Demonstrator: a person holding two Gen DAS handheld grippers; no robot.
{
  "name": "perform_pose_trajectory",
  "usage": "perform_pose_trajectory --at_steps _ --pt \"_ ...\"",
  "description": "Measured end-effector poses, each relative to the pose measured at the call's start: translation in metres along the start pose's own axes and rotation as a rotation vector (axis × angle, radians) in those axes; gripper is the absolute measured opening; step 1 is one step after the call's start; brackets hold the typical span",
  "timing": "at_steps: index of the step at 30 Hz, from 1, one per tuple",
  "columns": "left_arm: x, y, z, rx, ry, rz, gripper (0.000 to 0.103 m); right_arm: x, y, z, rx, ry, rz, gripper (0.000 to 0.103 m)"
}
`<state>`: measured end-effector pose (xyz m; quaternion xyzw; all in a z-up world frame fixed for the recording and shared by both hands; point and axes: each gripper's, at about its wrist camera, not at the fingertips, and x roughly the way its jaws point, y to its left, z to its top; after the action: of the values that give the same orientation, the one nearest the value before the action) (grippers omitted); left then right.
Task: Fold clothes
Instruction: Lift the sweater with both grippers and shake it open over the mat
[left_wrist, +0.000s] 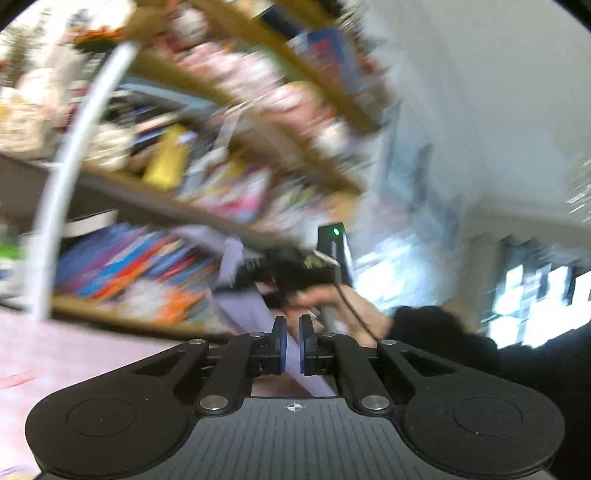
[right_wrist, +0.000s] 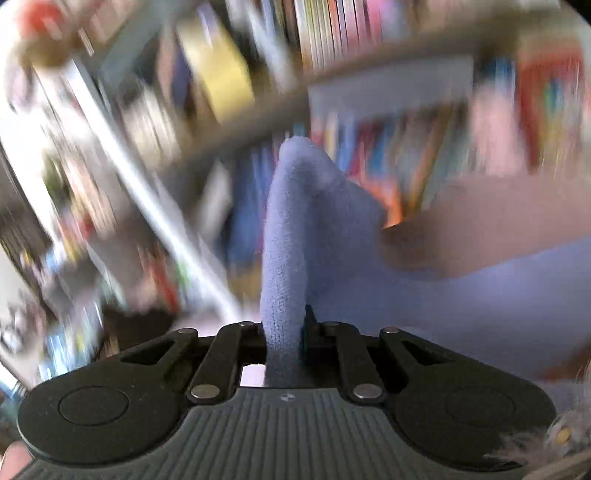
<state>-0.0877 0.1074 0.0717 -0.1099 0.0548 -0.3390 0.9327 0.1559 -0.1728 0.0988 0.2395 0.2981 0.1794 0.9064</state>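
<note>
A lavender knit garment (right_wrist: 288, 229) rises in a thick fold out of my right gripper (right_wrist: 286, 326), whose jaws are shut on it; the cloth hides the fingertips and spreads away to the right. In the left wrist view a strip of the same garment (left_wrist: 255, 317) runs between the blue pads (left_wrist: 279, 339) of my left gripper (left_wrist: 293, 332), which is shut on it. Beyond that, the right gripper (left_wrist: 245, 271) hangs in the air with a bunch of the lavender cloth at its tip, held by a hand (left_wrist: 332, 299) in a black sleeve. Both views are heavily blurred.
A wooden bookshelf (left_wrist: 166, 266) packed with colourful books fills the background in both views. A white curved pole (left_wrist: 62, 192) stands at the left. A pink surface (left_wrist: 55, 362) lies below. A bright window (left_wrist: 535, 295) and a white wall are at the right.
</note>
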Motion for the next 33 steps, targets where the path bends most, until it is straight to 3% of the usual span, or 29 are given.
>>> perform_pose_trajectory --at_steps 2,3,5,7,8,9,11,12,15,18,21,25,29,31,33 --pt "0.002 0.010 -0.005 0.001 0.054 0.078 0.008 0.049 -0.007 -0.037 0.066 0.146 -0.002 0.012" --pt "0.002 0.014 -0.007 -0.006 0.075 0.101 0.009 0.065 -0.007 -0.048 0.106 0.174 0.013 0.012" --pt "0.006 0.022 -0.008 -0.023 0.108 0.127 0.010 0.090 -0.004 -0.059 0.150 0.173 0.019 0.012" --pt "0.013 0.027 -0.009 -0.034 0.142 0.155 0.018 0.103 -0.003 -0.063 0.153 0.159 0.009 0.015" --pt "0.017 0.028 -0.011 -0.033 0.159 0.173 0.027 0.107 -0.003 -0.062 0.142 0.159 0.004 0.015" --pt "0.020 0.028 -0.012 -0.033 0.178 0.191 0.044 0.111 -0.002 -0.059 0.125 0.163 -0.001 0.021" --pt "0.029 0.029 -0.018 -0.033 0.214 0.224 0.070 0.108 0.010 -0.052 0.029 0.183 0.011 0.043" --pt "0.033 0.029 -0.022 -0.032 0.232 0.234 0.073 0.103 0.016 -0.049 -0.025 0.185 0.019 0.057" --pt "0.042 0.030 -0.035 -0.038 0.289 0.233 0.073 0.063 0.019 -0.046 -0.238 0.132 0.020 0.063" --pt "0.058 0.032 -0.042 -0.020 0.344 0.254 0.073 0.015 -0.001 -0.041 -0.391 0.088 -0.058 0.064" --pt "0.071 0.033 -0.044 0.027 0.376 0.274 0.073 -0.033 -0.042 -0.035 -0.442 0.058 -0.191 0.065" --pt "0.096 0.049 -0.046 0.035 0.464 0.284 0.071 -0.086 -0.106 -0.032 -0.398 0.099 -0.379 0.065" --pt "0.121 0.066 -0.052 0.014 0.559 0.289 0.050 -0.126 -0.153 -0.036 -0.302 0.117 -0.442 0.065" --pt "0.129 0.070 -0.058 0.005 0.592 0.305 0.041 -0.134 -0.168 -0.040 -0.252 0.123 -0.443 0.064" --pt "0.134 0.071 -0.065 0.002 0.610 0.306 0.025 -0.134 -0.175 -0.046 -0.219 0.132 -0.452 0.061"
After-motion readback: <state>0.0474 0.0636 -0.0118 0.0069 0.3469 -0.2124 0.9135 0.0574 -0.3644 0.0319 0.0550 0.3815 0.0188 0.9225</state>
